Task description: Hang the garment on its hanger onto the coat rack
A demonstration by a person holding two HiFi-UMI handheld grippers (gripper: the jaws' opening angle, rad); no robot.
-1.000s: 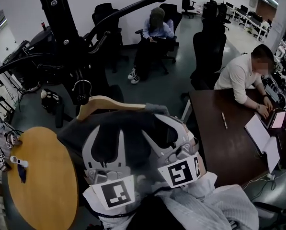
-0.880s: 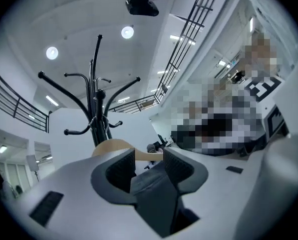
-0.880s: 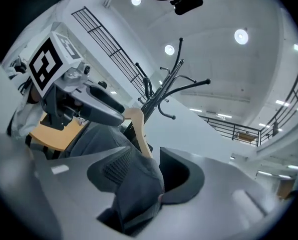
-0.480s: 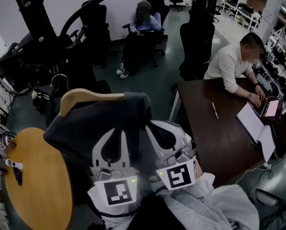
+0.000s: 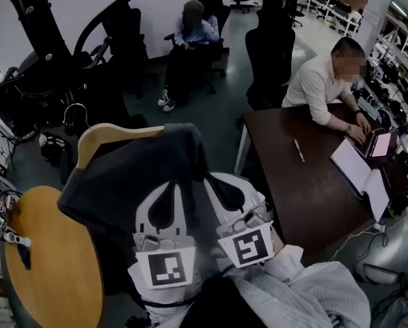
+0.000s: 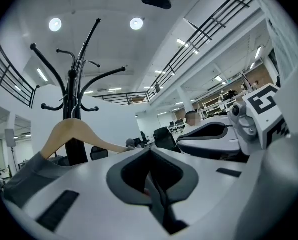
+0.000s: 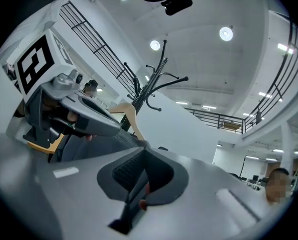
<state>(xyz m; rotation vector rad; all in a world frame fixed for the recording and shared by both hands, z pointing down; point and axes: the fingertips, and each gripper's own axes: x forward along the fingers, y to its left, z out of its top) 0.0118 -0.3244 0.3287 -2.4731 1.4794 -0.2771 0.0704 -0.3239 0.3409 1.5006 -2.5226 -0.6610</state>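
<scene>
A wooden hanger (image 5: 115, 134) with a metal hook (image 5: 74, 118) carries a dark grey garment (image 5: 142, 176), held in the air in front of the black coat rack (image 5: 43, 26). My left gripper (image 5: 165, 185) and right gripper (image 5: 214, 181) sit side by side under the garment's lower part, each shut on a fold of its fabric. In the left gripper view the hanger (image 6: 71, 131) and the rack (image 6: 71, 84) stand ahead to the left, and dark cloth is pinched in the left gripper (image 6: 149, 151). The right gripper view shows the right gripper (image 7: 146, 151) likewise closed on cloth, with the rack (image 7: 156, 84) beyond.
A round wooden table (image 5: 53, 265) lies at lower left. A dark brown desk (image 5: 306, 183) stands at right, with a person in a white shirt (image 5: 320, 87) seated at it. Another person (image 5: 190, 36) sits farther back among black office chairs (image 5: 268, 53).
Both grippers' jaws have closed on the garment. The hanger and garment sit lower and farther left in the head view than a second ago.
</scene>
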